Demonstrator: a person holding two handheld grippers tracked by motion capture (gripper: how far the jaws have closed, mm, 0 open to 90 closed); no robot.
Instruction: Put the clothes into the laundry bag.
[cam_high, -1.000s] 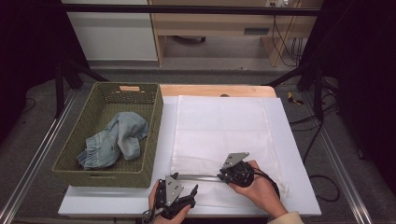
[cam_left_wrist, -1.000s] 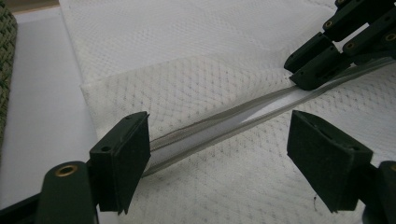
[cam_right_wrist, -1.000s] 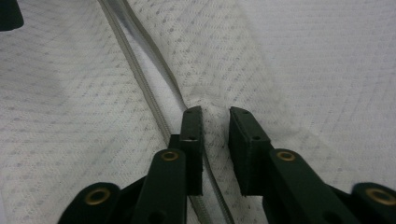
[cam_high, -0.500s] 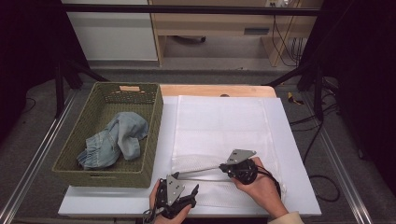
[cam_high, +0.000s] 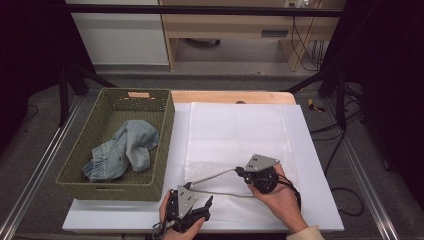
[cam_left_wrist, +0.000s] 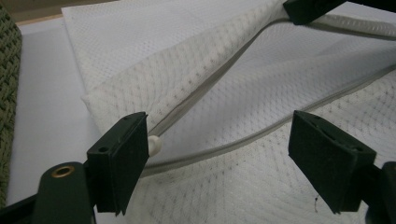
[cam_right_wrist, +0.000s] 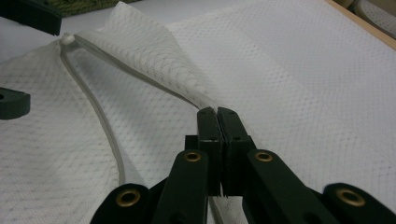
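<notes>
**Mesh bag: upper edge pinched, mouth lifting**

The bag (cam_high: 235, 145) lies flat mid-table, its zip opening at 6 o'clock, near you. Your right gripper (cam_right_wrist: 217, 114) is clamped tight on the upper zip edge, tenting it up. Your left gripper (cam_left_wrist: 219, 154) stands wide, holding nothing, its jaws either side of the zip pull (cam_left_wrist: 154, 144). The basket (cam_high: 165, 130) with denim (cam_high: 125, 150) sits at 9 o'clock. Judgement: light, limp mesh, likely to sag and slip. Grip the firmer zip tape, not the netting.
</notes>
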